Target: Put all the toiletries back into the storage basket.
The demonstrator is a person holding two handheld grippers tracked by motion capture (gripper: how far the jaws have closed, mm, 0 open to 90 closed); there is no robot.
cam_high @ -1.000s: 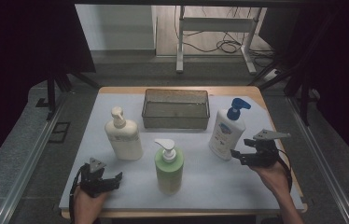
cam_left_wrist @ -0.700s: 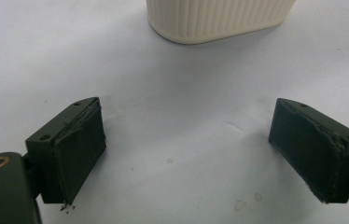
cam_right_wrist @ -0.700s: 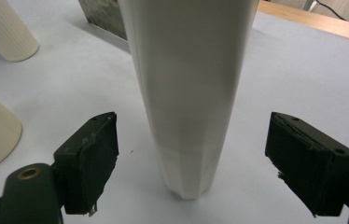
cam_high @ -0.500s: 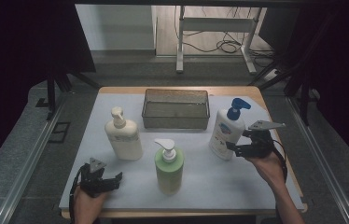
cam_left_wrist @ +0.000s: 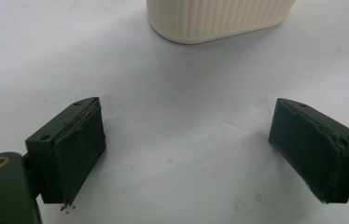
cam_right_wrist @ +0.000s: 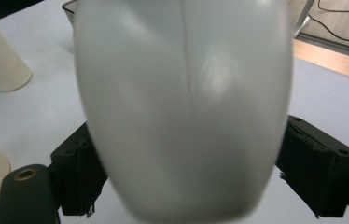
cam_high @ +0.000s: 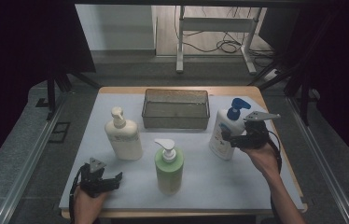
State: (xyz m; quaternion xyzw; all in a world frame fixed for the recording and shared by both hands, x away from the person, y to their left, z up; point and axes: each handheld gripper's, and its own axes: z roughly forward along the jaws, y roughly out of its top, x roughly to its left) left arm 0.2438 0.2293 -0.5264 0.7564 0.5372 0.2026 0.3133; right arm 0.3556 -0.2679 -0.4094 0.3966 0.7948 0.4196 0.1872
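Observation:
A white bottle with a blue pump (cam_high: 222,133) stands at the table's right. My right gripper (cam_high: 228,137) is at its right side, open, with one jaw on either side of the body. In the right gripper view the white bottle (cam_right_wrist: 182,107) sits blurred between the two fingers (cam_right_wrist: 322,168), at or very near both pads. A cream pump bottle (cam_high: 123,137) stands at the left and a green pump bottle (cam_high: 168,168) at the front middle. My left gripper (cam_high: 116,179) rests open near the front left edge with nothing in it (cam_left_wrist: 186,149), facing the cream bottle's base (cam_left_wrist: 219,18).
A dark mesh basket (cam_high: 176,109) stands at the back middle, behind the bottles. The white mat (cam_high: 256,182) covers the wooden table. A metal frame and cables lie on the floor beyond the far edge.
My right gripper has moved left and forward from the front right until its jaws sit either side of the white bottle. The left gripper has stayed put.

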